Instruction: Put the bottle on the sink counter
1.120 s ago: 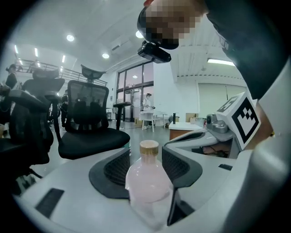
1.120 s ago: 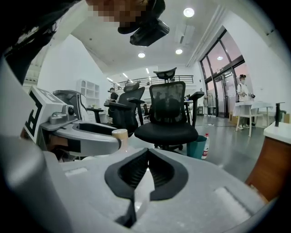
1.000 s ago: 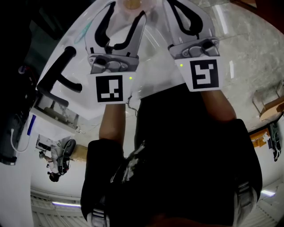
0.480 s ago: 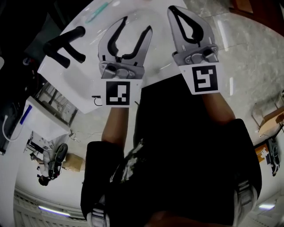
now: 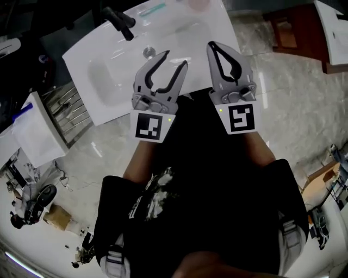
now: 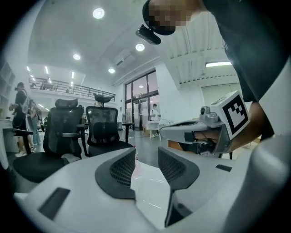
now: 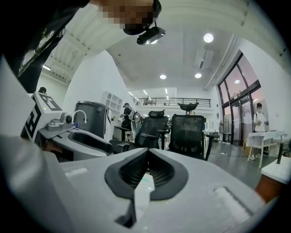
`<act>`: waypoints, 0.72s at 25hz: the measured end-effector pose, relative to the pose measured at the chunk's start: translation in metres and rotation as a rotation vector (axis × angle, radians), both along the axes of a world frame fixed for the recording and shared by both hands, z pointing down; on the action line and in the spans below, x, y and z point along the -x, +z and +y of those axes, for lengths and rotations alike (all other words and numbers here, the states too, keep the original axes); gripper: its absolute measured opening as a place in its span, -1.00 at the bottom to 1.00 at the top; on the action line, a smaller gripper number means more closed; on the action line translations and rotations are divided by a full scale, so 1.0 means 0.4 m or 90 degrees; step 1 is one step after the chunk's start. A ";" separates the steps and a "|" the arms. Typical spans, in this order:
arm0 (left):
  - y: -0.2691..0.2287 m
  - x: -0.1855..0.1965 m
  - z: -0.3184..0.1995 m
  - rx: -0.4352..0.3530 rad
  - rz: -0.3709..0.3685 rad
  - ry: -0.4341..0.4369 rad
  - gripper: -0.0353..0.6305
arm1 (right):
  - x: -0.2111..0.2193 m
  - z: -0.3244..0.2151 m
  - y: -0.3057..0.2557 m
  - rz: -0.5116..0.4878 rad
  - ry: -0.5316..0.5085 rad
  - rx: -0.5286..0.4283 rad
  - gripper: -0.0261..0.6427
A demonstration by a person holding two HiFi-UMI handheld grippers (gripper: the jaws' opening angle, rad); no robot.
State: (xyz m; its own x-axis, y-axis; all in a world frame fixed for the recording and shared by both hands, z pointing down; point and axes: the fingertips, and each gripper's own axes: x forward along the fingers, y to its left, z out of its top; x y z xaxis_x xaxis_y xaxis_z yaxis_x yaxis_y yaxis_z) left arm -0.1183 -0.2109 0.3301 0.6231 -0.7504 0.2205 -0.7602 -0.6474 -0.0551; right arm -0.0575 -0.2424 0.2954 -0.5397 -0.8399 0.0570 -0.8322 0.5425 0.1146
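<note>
To the far left of the left gripper [image 5: 173, 58] there is a wire rack [image 5: 68, 106], so there is not much room on that side. Ahead of this gripper's tips and a bit to its left is the white sink counter [image 5: 217, 24], with the bowl [image 5: 114, 70] and the black tap [image 5: 120, 20] past it. The left gripper's jaws are spread, though they have just been closing a little, and nothing is between them. It is held up in front of the person's chest and points out into the room, so I think it is done with its job here. Past both grippers, at the far edge of the counter, sits a small pink thing [image 5: 199, 4]. It is cut off by the picture edge, but I think it is the bottle, resting on the counter and touched by no gripper. The right gripper [image 5: 213, 45] is just beside the left one, with its jaws pressed together on nothing. The near edge of the counter is right under both grippers' tips. To the right of the right gripper the shiny floor [image 5: 293, 92] is open, with a brown stool [image 5: 285, 32] well apart.
</note>
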 end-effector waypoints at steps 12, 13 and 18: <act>-0.200 0.139 0.262 -0.099 0.025 -0.053 -0.53 | 0.096 0.328 -0.145 0.024 -0.051 -0.033 -0.93; -0.202 0.144 0.280 -0.097 0.027 -0.060 -0.60 | 0.097 0.341 -0.154 0.018 -0.054 -0.033 -0.93; -0.215 0.166 0.381 -0.088 0.050 -0.122 -0.70 | 0.071 0.394 -0.188 -0.029 -0.060 -0.038 -0.93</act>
